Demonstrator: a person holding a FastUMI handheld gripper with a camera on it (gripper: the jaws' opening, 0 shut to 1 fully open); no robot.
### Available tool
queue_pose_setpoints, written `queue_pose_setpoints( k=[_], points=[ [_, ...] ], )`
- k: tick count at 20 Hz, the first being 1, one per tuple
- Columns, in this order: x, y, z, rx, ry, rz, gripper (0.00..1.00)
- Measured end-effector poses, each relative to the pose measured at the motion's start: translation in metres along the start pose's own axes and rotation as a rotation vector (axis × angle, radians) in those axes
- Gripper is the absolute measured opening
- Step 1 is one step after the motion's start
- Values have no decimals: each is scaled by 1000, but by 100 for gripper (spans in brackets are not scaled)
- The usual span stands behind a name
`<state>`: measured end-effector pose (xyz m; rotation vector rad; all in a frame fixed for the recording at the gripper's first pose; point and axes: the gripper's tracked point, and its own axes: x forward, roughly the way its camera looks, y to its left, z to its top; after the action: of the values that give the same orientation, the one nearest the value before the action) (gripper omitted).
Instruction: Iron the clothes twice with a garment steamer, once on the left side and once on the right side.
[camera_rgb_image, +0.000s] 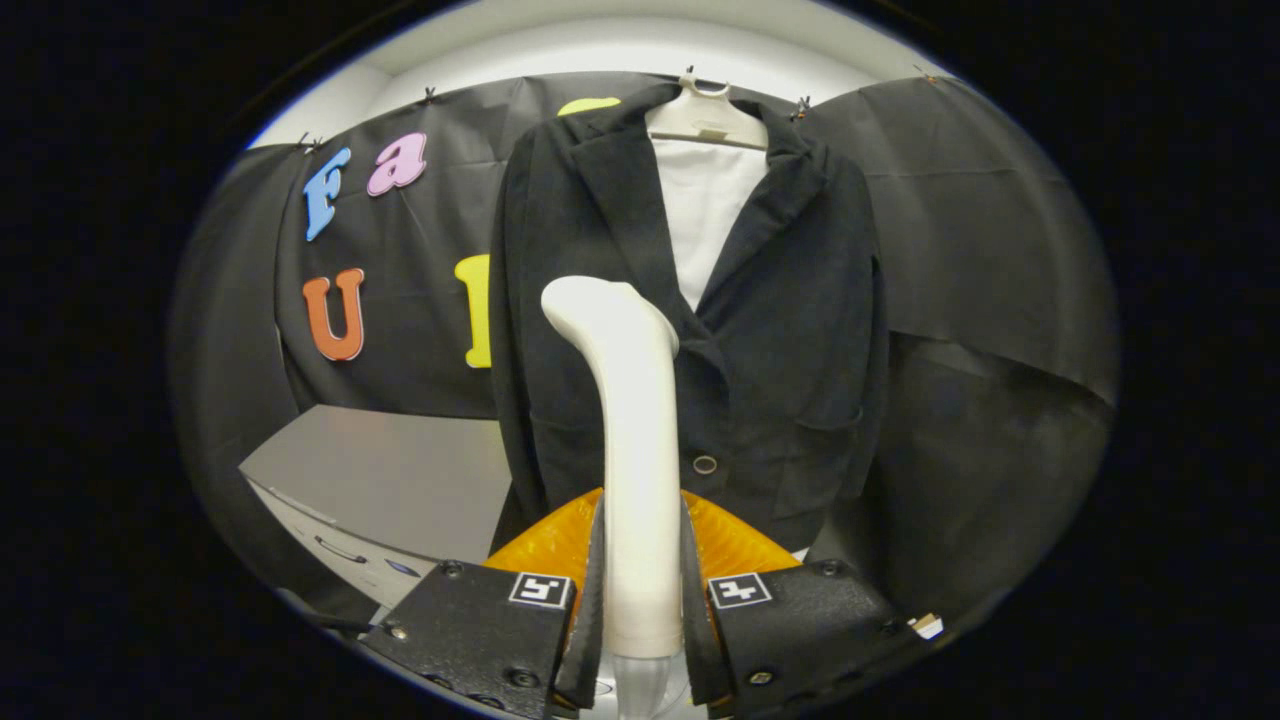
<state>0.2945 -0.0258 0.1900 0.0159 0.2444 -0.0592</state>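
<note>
The steamer is held clamped in the gripper, raised in front of the hanging jacket.

The gripper (640, 600) is clenched on the handle of the steamer (630, 440), both fingers pressed against its smooth, pale, rounded shaft; the bent head is pointed at the jacket (790, 330) just beyond, slightly toward the garment's left half as viewed. The steamer is judged stiff, hard-shelled and somewhat slippery, so a low, firm hold on the handle, as taken here, is thought best; its weight cannot be told. The jacket, dark and matte with a soft woven look, is hung on a pale hanger (706, 118) over a white shirt (705, 210), with one round button (705, 464) fastened. It is judged limp and likely to sway under pressure. A grey tabletop (400, 470) is seen beside it.
</note>
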Motion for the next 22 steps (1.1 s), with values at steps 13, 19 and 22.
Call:
queue_pose_setpoints(
  k=[13,19,22],
  points=[
    [22,-8,-73,-1,139,-2,37],
    [29,-7,-103,-10,197,-11,37],
    [30,-13,-121,-14,221,-15,37]
  ],
)
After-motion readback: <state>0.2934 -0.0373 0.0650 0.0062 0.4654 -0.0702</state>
